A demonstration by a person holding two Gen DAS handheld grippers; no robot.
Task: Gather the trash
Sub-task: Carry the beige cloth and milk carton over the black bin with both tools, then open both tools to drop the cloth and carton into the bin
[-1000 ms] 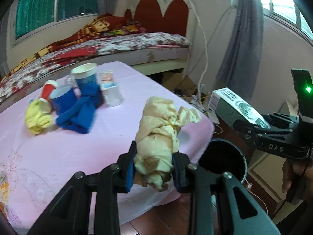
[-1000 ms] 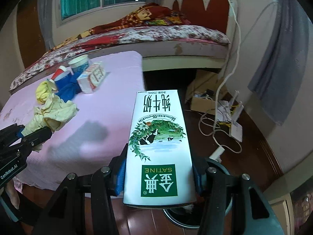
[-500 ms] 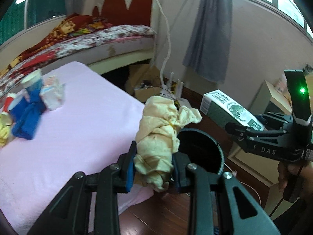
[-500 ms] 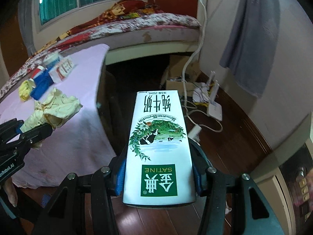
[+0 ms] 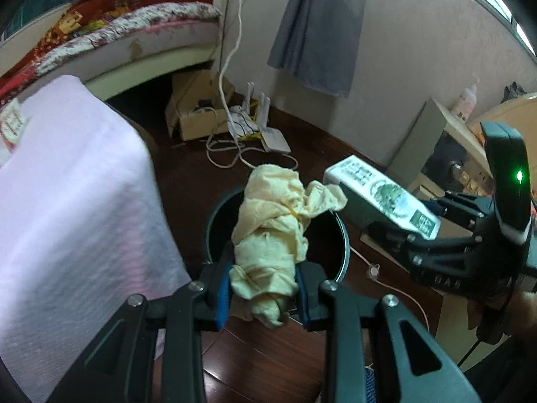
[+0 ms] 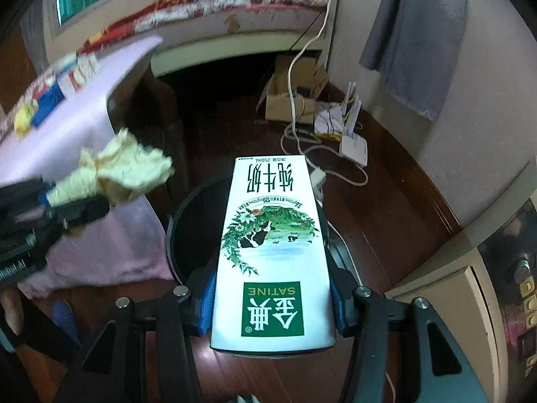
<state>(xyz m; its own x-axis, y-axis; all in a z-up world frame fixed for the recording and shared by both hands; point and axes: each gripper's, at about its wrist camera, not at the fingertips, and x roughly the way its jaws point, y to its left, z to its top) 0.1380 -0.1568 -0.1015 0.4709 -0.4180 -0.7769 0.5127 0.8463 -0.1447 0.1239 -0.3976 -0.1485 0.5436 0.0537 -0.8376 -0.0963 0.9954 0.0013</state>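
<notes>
My left gripper (image 5: 263, 290) is shut on a crumpled yellowish paper wad (image 5: 272, 235) and holds it above the black round trash bin (image 5: 342, 245) on the floor. My right gripper (image 6: 272, 302) is shut on a white and green milk carton (image 6: 272, 252) and holds it over the same bin (image 6: 188, 231). In the left wrist view the carton (image 5: 382, 194) and right gripper (image 5: 449, 255) are at the right of the bin. In the right wrist view the paper wad (image 6: 120, 171) and left gripper (image 6: 40, 208) are at the left.
A table with a pink cloth (image 5: 67, 194) stands left of the bin, with cups and rags (image 6: 43, 100) on its far end. A cardboard box (image 5: 198, 114), router (image 5: 268, 131) and cables lie on the wooden floor beyond. A cabinet (image 6: 470, 288) is at the right.
Both grippers have moved away from the table and tilted down toward the bin, each still holding its item. The bin now lies right under both.
</notes>
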